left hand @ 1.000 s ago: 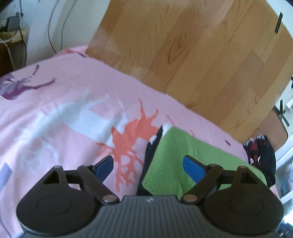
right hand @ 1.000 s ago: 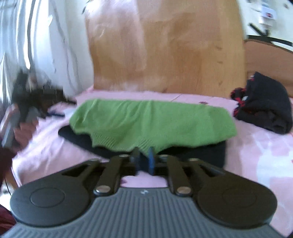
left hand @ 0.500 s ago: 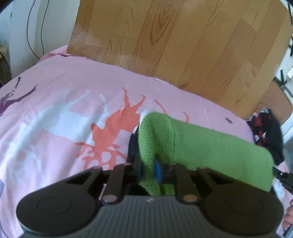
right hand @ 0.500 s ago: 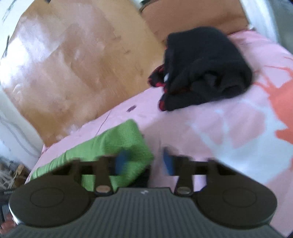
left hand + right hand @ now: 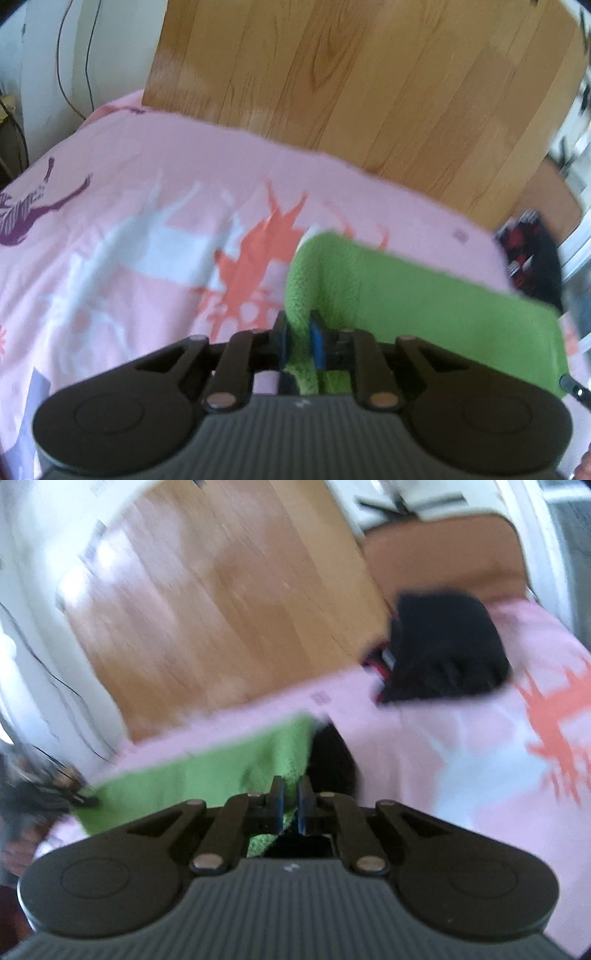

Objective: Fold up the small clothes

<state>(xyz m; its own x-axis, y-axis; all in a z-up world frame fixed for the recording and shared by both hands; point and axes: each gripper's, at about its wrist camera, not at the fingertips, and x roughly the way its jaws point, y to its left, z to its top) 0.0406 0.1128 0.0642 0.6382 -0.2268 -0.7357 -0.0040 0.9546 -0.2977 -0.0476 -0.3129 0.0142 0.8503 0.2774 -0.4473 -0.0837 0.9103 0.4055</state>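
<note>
- The left tongs (image 5: pixel 300 341) pinch a fold of the green cloth (image 5: pixel 424 295).
- The right tongs (image 5: pixel 290 805) are nearly closed on the cloth's (image 5: pixel 207 775) other end, with green and black cloth between the tips.
- The green cloth lies on the pink bed (image 5: pixel 147 229).
- A black heap (image 5: pixel 447 646) sits on the bed at 1 o'clock in the right view, well apart.
- A wood board (image 5: pixel 369 81) stands behind the bed.
</note>
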